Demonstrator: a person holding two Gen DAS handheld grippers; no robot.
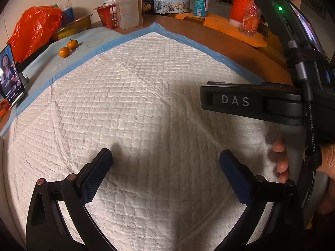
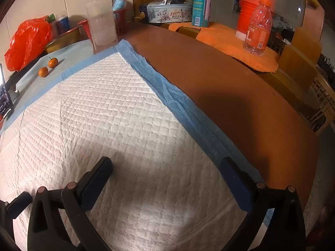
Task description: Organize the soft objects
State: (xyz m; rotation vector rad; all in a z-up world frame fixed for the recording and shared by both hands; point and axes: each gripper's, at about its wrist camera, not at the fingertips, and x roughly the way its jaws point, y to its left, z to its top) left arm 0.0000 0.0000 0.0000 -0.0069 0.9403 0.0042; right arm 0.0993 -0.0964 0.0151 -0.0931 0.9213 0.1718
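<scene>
Soft object: a white quilted absorbent pad with a blue plastic border (image 1: pixel 134 96) lies spread flat on the brown table (image 2: pixel 240 96), directly under and ahead of both claws.
Left claw: the left gripper (image 1: pixel 166 159) hangs tilted down over the pad's white middle, jaws spread wide, nothing between them.
Right claw: the right gripper (image 2: pixel 166 167) hovers over the pad's right side, jaws spread wide and empty; its right finger sits over the blue border, which runs away ahead of it.
Step in hand: judged as the approach to a first fold; no edge is pinched yet.
How to do it well: take the thin blue border rather than the thick quilting, pinch both near corners level, lift together, and lay the fold straight.
Beyond the pad: two small orange mandarins (image 1: pixel 68 48) rest ahead-left, past the far border; a clear orange drink bottle (image 2: pixel 258 27) stands far ahead-right, well apart.
</scene>
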